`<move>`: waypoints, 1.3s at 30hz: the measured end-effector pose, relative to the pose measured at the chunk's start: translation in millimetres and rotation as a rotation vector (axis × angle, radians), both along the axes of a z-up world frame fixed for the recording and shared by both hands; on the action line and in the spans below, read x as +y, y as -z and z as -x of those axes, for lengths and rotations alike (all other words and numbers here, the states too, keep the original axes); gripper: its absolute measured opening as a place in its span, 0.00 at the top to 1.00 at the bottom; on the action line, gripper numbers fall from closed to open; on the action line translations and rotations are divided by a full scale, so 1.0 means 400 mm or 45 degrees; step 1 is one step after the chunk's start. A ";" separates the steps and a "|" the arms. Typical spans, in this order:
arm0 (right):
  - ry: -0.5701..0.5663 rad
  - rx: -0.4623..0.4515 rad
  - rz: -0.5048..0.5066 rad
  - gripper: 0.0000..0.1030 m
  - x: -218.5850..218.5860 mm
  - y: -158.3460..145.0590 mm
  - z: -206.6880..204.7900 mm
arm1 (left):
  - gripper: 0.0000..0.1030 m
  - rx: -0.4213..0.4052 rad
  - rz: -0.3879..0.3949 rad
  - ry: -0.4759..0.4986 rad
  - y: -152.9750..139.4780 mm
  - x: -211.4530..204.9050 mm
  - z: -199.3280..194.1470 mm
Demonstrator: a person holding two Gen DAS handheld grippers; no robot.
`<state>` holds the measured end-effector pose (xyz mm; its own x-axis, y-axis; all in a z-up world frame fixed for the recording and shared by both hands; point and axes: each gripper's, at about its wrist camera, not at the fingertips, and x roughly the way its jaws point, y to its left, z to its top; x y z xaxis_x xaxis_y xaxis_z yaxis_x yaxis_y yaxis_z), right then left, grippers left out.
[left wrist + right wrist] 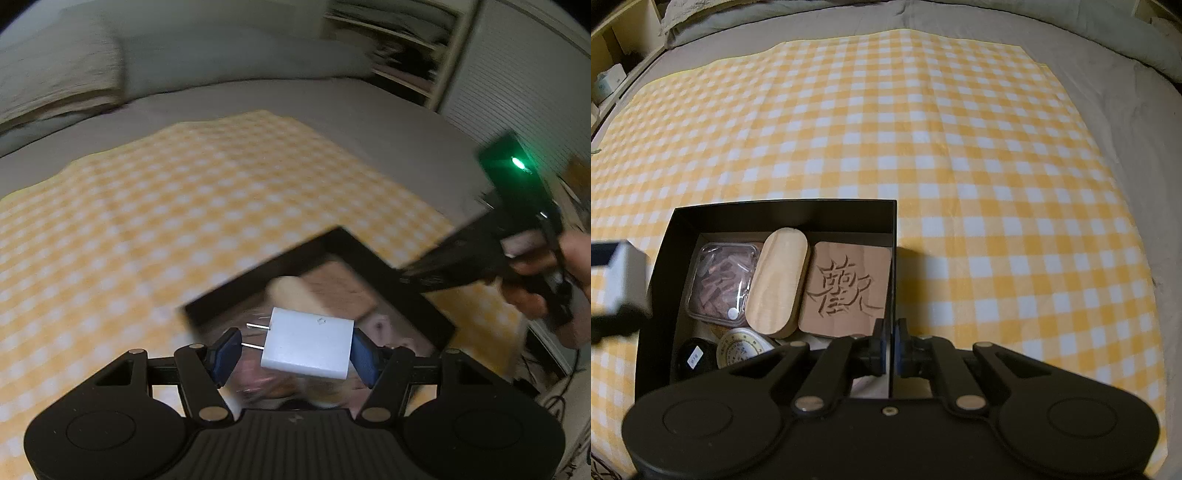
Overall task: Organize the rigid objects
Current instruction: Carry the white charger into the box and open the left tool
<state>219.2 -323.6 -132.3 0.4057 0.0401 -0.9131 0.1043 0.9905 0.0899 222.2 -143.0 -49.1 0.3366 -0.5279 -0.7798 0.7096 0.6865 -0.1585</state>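
My left gripper [295, 352] is shut on a white charger plug [308, 343], gripped end to end with its two metal prongs pointing at the left blue pad. It hangs above the open black box [258, 273], which looks blurred here. In the right wrist view my right gripper [892, 350] is shut on the thin right wall of the black box [783, 214]. The box holds a clear tub of brown pieces [720, 284], an oval wooden block [779, 280], a carved wooden square [846, 291], a round tin [738, 349] and a small black jar [694, 356].
The box sits on a yellow-and-white checked cloth [960, 147] spread over a grey bed. A person's hand [535, 280] holds the right gripper's handle, which shows a green light [517, 162]. Pillows lie at the far end, and shelves [406, 44] stand beside the bed.
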 end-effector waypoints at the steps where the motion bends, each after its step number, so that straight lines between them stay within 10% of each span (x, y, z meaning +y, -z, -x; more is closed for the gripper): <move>1: 0.001 -0.001 -0.004 0.95 0.000 0.000 0.001 | 0.38 0.003 -0.003 0.029 0.003 -0.022 0.009; 20: 0.008 -0.004 -0.023 0.95 -0.007 -0.006 0.008 | 0.37 0.115 -0.083 0.266 0.120 -0.267 0.045; 29: 0.011 -0.001 -0.026 0.95 -0.005 -0.006 0.009 | 0.05 0.129 -0.107 0.250 0.126 -0.275 0.050; 39: 0.010 -0.001 -0.024 0.95 -0.005 -0.007 0.009 | 0.00 0.118 -0.076 0.202 0.099 -0.229 0.051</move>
<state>215.5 -325.7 -129.7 0.4068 0.0539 -0.9119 0.1119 0.9878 0.1083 201.6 -234.5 -88.8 0.1781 -0.5207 -0.8349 0.7941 0.5771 -0.1905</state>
